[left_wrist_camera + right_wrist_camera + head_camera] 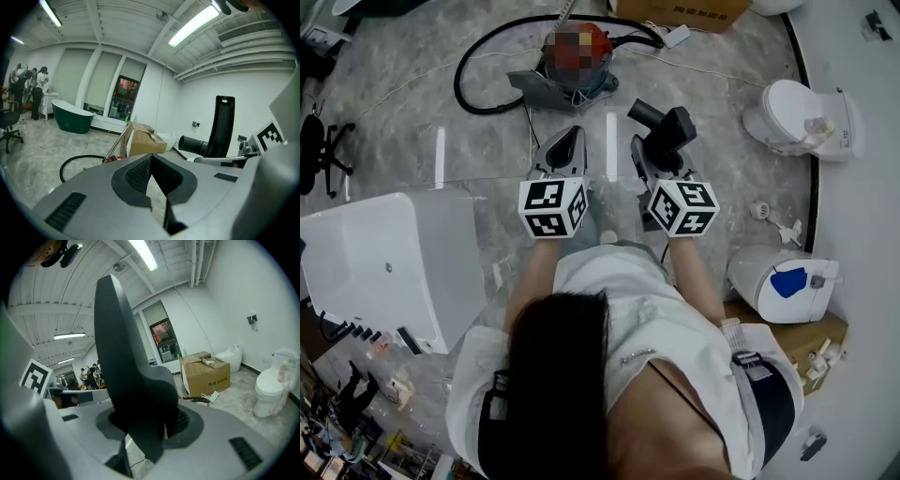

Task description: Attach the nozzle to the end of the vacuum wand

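My right gripper is shut on a black vacuum nozzle that stands up between its jaws. In the right gripper view the nozzle fills the middle, rising from the gripper. To its left, my left gripper is shut with nothing in it, its pads meeting in the left gripper view. The nozzle shows at that view's right. Ahead on the floor lies the red vacuum body with its black hose. A thin silver wand leans by the cardboard box.
A cardboard box stands behind the vacuum. A toilet is at the right, a white rounded unit nearer me, and a large white appliance at the left. An office chair and a green bathtub stand farther off.
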`<action>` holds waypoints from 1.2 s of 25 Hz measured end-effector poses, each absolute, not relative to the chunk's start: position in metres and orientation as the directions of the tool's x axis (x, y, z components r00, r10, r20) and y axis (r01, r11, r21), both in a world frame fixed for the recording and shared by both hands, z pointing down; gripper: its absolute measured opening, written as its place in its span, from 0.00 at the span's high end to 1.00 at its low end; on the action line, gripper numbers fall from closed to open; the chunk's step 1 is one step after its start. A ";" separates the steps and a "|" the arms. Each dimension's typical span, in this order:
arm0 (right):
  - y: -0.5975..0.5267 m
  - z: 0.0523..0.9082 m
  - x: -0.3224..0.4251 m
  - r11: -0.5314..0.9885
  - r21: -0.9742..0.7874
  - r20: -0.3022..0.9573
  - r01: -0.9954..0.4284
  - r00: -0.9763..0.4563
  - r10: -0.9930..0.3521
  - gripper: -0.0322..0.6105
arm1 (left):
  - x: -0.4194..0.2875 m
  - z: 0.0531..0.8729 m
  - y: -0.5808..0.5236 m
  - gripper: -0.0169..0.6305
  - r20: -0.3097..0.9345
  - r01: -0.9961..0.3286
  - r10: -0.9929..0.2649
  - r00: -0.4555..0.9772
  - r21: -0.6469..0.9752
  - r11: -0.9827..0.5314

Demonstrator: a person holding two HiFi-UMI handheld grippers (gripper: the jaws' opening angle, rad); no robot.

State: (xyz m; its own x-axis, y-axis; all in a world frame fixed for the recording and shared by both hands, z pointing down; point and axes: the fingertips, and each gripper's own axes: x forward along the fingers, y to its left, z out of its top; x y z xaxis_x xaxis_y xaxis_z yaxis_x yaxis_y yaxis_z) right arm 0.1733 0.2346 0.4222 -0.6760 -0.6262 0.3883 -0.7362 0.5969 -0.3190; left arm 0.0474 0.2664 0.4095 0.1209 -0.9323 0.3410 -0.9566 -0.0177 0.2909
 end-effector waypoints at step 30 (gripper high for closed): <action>0.141 0.419 0.087 0.548 -0.312 0.404 -0.776 -0.630 -0.663 0.68 | -0.038 0.403 0.160 0.97 0.345 -0.967 -0.921 0.181 0.235 -0.102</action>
State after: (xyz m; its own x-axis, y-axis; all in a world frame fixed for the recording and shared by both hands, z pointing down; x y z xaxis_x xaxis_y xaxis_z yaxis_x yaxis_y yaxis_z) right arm 0.0868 0.1412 0.4189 -0.6302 -0.6632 0.4037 -0.7763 0.5481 -0.3115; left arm -0.0379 0.1597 0.4031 0.1811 -0.9209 0.3452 -0.9667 -0.1021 0.2348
